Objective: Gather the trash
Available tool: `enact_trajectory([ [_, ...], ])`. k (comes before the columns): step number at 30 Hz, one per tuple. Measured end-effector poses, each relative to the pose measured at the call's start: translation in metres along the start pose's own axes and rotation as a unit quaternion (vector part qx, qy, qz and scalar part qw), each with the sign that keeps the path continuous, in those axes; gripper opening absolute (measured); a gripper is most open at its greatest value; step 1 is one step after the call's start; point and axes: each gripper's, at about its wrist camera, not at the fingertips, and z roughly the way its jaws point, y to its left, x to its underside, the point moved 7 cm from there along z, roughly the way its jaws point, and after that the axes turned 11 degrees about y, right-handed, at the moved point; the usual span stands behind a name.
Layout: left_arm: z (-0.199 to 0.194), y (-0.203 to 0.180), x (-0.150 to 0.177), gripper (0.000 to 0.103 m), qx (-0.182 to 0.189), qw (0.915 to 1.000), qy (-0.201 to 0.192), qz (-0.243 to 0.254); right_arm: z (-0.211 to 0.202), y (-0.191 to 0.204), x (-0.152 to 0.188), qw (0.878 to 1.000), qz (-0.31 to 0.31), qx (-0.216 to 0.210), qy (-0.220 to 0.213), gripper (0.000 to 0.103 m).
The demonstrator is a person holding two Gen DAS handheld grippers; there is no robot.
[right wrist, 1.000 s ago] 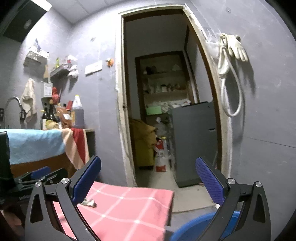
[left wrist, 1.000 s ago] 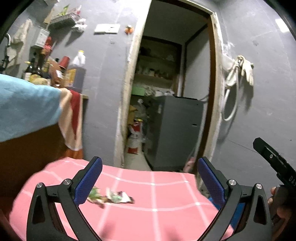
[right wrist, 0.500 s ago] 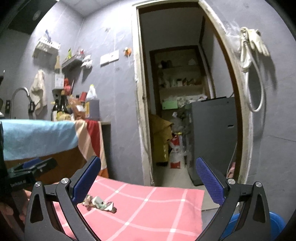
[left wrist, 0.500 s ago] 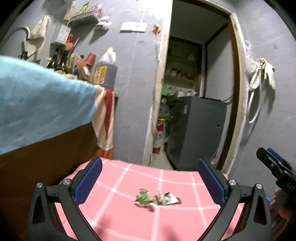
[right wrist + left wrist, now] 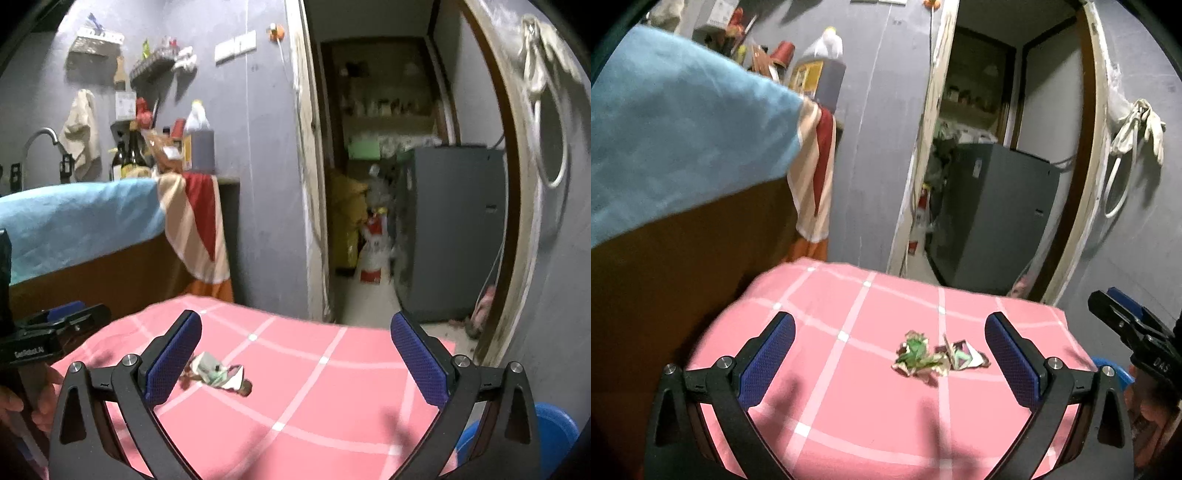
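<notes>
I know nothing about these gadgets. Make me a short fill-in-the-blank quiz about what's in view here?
1. The crumpled wrappers lie on a checked cloth whose main colour is ____.
2. The left gripper has its jaws ____, holding nothing.
3. In the right wrist view, the wrappers sit nearest the right gripper's ____ finger.
4. At the lower right corner of the right wrist view, beside the cloth, is a ____ tub.

Missing words: pink; open; left; blue

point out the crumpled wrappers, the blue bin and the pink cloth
crumpled wrappers (image 5: 929, 356), left wrist view, middle of the green piece
blue bin (image 5: 554, 424), right wrist view, visible rim
pink cloth (image 5: 871, 417), left wrist view, bare patch
</notes>
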Motion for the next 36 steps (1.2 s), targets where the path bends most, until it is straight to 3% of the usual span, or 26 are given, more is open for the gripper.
enact_trajectory([
  [3,0.012,0.003,0.004,0.1,0.007,0.9996,0.026,-0.008,0.012,0.003,0.003,1.0,0.002,-0.01,0.027,0.099],
  [5,0.019,0.002,0.007,0.099,0.013,0.999,0.041,-0.012,0.019,0.005,0.006,0.999,-0.002,-0.014,0.047,0.083],
  [6,0.023,0.002,0.008,0.097,0.015,0.9987,0.047,-0.011,0.024,0.006,0.008,0.998,-0.006,-0.015,0.062,0.079],
  [8,0.03,0.0,0.009,0.091,0.02,0.9979,0.062,-0.008,0.033,0.01,0.011,0.996,-0.014,-0.022,0.085,0.073],
  [10,0.039,-0.003,0.01,0.078,0.026,0.9964,0.08,-0.005,0.04,0.014,0.014,0.994,-0.022,-0.026,0.108,0.066],
  [17,0.063,-0.016,0.016,0.061,0.055,0.9898,0.131,0.0,0.067,0.015,0.028,0.982,-0.023,-0.042,0.185,0.038],
  [28,0.079,-0.018,0.023,0.027,0.077,0.9819,0.173,-0.006,0.091,0.023,0.051,0.96,-0.04,-0.059,0.272,0.032],
  [36,0.08,-0.012,0.022,0.017,0.086,0.98,0.177,-0.033,0.102,0.035,0.062,0.946,-0.076,-0.061,0.31,0.026],
])
